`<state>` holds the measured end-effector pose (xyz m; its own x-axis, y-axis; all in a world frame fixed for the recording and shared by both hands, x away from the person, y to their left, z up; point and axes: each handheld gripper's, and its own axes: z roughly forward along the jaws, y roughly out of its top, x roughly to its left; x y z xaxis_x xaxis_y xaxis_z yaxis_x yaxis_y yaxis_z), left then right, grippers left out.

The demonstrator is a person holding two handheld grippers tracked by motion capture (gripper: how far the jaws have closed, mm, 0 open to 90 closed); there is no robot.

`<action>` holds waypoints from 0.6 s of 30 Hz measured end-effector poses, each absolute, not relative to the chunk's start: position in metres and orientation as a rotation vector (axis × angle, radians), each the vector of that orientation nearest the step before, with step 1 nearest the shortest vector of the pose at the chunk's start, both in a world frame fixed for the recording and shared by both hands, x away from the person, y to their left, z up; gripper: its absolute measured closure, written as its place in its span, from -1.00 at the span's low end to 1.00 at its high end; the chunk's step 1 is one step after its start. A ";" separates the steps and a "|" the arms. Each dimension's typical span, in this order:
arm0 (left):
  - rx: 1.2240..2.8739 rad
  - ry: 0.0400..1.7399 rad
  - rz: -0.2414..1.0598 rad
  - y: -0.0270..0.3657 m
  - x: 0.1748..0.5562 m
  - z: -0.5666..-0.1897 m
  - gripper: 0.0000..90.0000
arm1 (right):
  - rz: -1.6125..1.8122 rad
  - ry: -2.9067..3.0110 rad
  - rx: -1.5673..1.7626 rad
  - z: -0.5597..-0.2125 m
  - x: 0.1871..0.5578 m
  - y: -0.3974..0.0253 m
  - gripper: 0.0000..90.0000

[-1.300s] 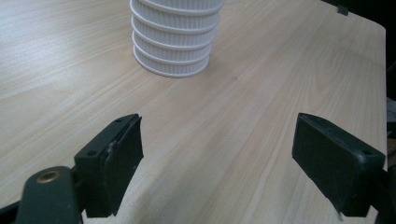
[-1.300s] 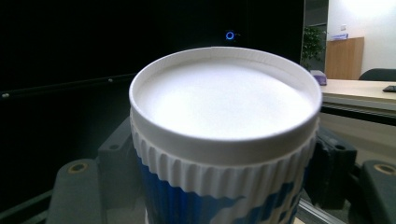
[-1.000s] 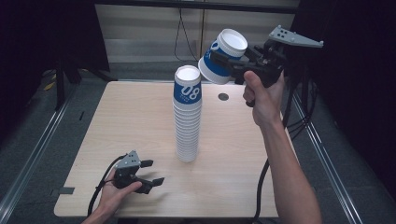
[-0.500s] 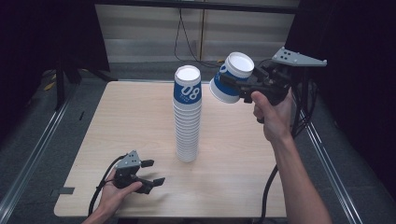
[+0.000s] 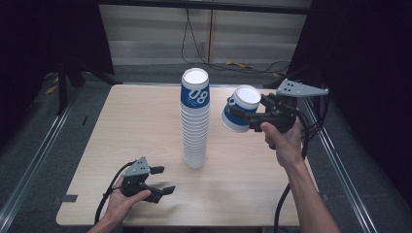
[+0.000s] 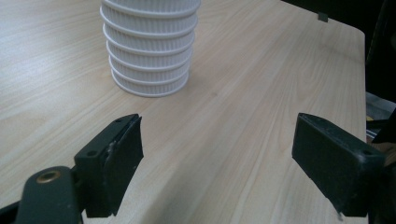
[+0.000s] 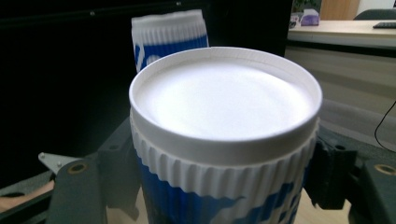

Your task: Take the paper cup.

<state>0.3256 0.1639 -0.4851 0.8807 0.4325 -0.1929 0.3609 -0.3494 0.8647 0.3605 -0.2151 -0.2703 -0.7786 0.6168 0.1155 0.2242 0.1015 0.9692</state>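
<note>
Lab/studio: black curtains (image 5: 369, 73), cables (image 5: 194, 43), rails round table (image 5: 121, 126).

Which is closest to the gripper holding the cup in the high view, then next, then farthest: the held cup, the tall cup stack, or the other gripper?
1. Held cup, clamped in the right gripper.
2. Cup stack, at the table's middle.
3. Left gripper, at the near-left edge.

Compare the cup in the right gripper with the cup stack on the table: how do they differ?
The held cup is single, tilted and in the air, clamped by the right gripper; the cup stack is many nested cups standing upright on the table. The held cup is gripped at its sides; nothing touches the stack, and the left gripper rests open nearby. Both share white ribbed walls with a blue printed band.
</note>
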 end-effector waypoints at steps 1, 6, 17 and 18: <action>1.975 0.575 0.082 0.164 0.326 -0.483 -0.64 | 1.723 2.072 0.829 -0.274 0.360 -0.214 -0.41; 1.953 0.553 0.084 0.164 0.327 -0.475 -0.64 | 1.726 2.125 0.836 -0.296 0.359 -0.206 -0.40; 1.961 0.513 0.116 0.151 0.338 -0.460 -0.64 | 1.696 2.206 0.853 -0.329 0.348 -0.194 -0.40; 1.950 0.511 0.110 0.149 0.340 -0.458 -0.64 | 1.692 2.203 0.857 -0.332 0.347 -0.193 -0.40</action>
